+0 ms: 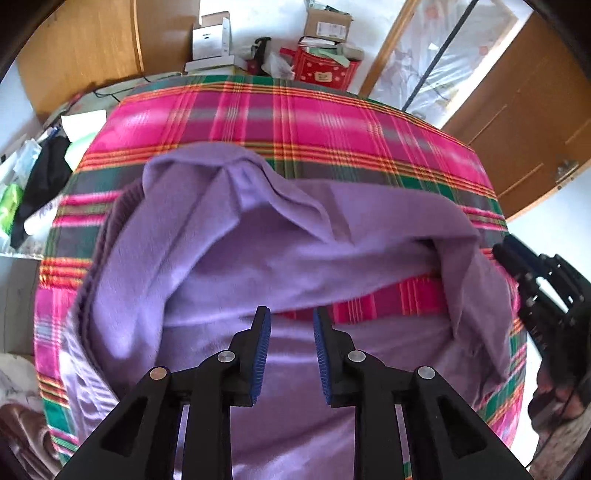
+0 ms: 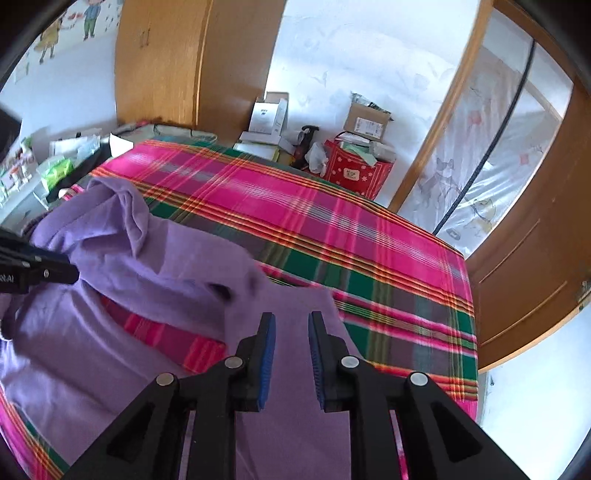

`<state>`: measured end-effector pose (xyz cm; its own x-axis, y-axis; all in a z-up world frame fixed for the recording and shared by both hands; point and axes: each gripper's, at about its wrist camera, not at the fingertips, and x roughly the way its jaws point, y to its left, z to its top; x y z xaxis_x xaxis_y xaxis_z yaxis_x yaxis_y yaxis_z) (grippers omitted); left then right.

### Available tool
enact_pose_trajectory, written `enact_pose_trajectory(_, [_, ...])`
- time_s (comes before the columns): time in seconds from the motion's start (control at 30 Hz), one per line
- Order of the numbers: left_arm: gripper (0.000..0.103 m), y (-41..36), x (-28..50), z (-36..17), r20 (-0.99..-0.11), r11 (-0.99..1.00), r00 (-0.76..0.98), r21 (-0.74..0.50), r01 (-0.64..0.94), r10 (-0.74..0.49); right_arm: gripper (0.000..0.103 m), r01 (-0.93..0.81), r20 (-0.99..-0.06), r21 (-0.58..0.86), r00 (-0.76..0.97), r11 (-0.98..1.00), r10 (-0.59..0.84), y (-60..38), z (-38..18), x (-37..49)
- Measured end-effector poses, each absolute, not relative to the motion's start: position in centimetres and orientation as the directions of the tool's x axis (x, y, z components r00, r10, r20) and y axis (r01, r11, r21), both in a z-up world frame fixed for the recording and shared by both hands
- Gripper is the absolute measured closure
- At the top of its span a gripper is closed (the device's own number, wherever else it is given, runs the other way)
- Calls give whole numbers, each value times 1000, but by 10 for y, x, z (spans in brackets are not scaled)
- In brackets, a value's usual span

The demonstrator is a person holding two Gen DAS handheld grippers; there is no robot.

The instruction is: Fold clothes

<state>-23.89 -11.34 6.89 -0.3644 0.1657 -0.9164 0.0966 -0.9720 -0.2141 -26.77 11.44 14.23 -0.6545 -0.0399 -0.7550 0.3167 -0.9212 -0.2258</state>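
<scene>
A purple fleece garment [image 1: 236, 236] lies rumpled on a pink and green plaid bed cover [image 1: 295, 110]. Its far part is bunched and folded over, with a strip of cover showing under the fold. My left gripper [image 1: 290, 317] is open above the near purple fabric, holding nothing. My right gripper [image 2: 291, 321] is open over the garment's [image 2: 147, 258] right edge, also empty. The right gripper shows at the right edge of the left wrist view [image 1: 546, 288]. The left gripper shows at the left edge of the right wrist view [image 2: 33, 271].
Cardboard boxes [image 1: 327, 26] and a red bag [image 1: 325, 72] stand beyond the bed's far edge. A cluttered side table [image 1: 33, 177] is at the left. A wooden wardrobe [image 2: 162, 62] and a wooden door [image 2: 535, 240] flank the bed.
</scene>
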Motion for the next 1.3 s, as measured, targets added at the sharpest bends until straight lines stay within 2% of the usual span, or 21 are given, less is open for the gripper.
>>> enact_pose_trajectory(0.23, [78, -107, -237, 77, -920, -981, -369, -173, 84, 131, 84, 300, -722, -224, -690, -927, -48, 147, 167, -261])
enact_pose_trajectory(0.5, [78, -85, -236, 72, -906, -971, -373, -236, 48, 201, 84, 278, -646, -270, -762, -922, -40, 154, 222, -271])
enact_pose_trajectory(0.6, [78, -76, -235, 70, -899, -965, -374, -259, 34, 228, 82, 252, -618, -222, -784, -942, -64, 159, 232, -273])
enact_pose_trajectory(0.73, [78, -65, -234, 67, -889, -957, -374, -290, 16, 263, 78, 314, -689, -111, -708, -943, -155, 164, 195, -273])
enact_pose_trajectory(0.9, [78, -68, -219, 46, -894, -950, -346, -310, 25, 283, 78, 350, -740, -129, -657, -928, -145, 163, 137, -253])
enact_pose_trajectory(0.97, [78, -72, -213, 40, -890, -943, -346, -331, 38, 298, 78, 346, -749, -87, -641, -934, -168, 173, 122, -243])
enact_pose_trajectory(1.1, [78, -78, -192, 35, -875, -944, -387, -328, 30, 292, 78, 323, -741, -63, -649, -944, -173, 189, 109, -220])
enact_pose_trajectory(1.3, [78, -96, -141, 38, -868, -962, -455, -263, 76, 202, 77, 351, -703, -34, -674, -936, -227, 179, 104, -178])
